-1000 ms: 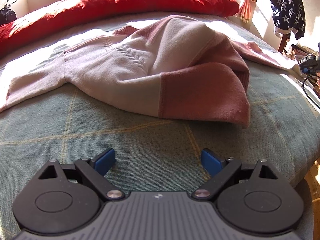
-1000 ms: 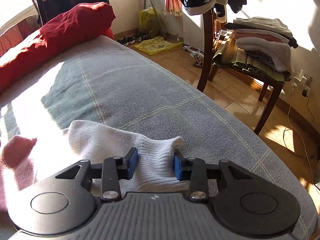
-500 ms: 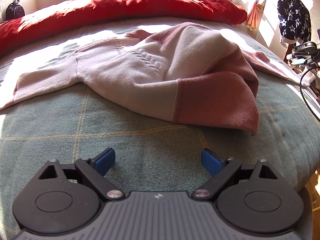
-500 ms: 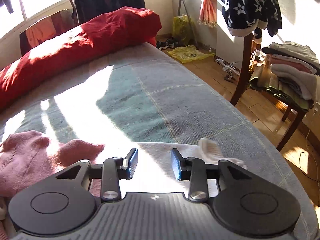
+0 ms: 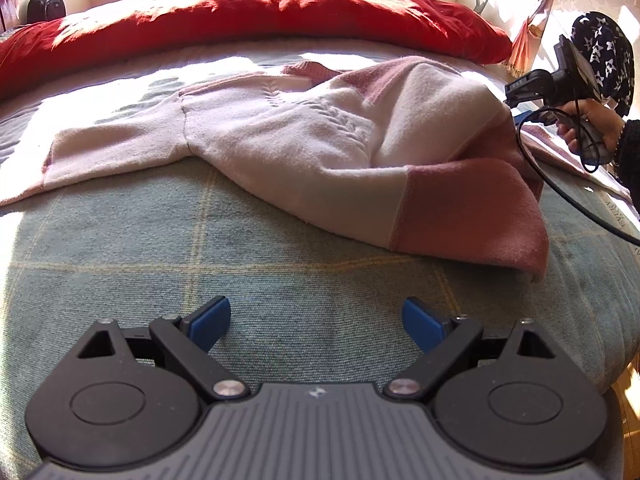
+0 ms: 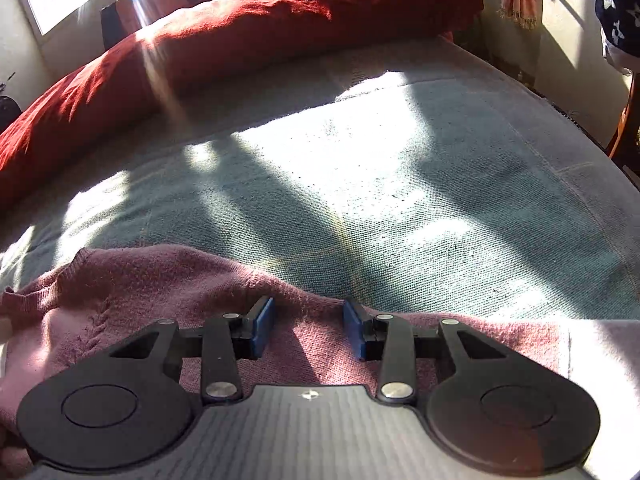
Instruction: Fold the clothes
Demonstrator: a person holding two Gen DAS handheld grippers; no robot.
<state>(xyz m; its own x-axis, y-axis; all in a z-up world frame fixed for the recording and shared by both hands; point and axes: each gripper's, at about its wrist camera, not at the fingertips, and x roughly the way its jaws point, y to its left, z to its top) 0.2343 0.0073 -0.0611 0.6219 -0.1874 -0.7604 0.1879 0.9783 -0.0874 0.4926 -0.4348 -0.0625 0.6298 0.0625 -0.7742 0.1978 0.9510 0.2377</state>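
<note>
left gripper [image 5: 316, 320]: spread wide, nothing held, above green checked bedspread [image 5: 280, 280] | right gripper [image 6: 309, 328]: parted, astride dusty-pink sweater edge, unclamped | pink-and-cream knitted sweater [image 5: 320, 144]: crumpled on bedspread

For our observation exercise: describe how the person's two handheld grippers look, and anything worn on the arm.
Left gripper and right gripper: black linkage arms with silver pivot pins, round black discs, ribbed grey body with a small white mark, blue pads. A black cable trails from the right gripper. The hand shows a dark sleeve.
</note>
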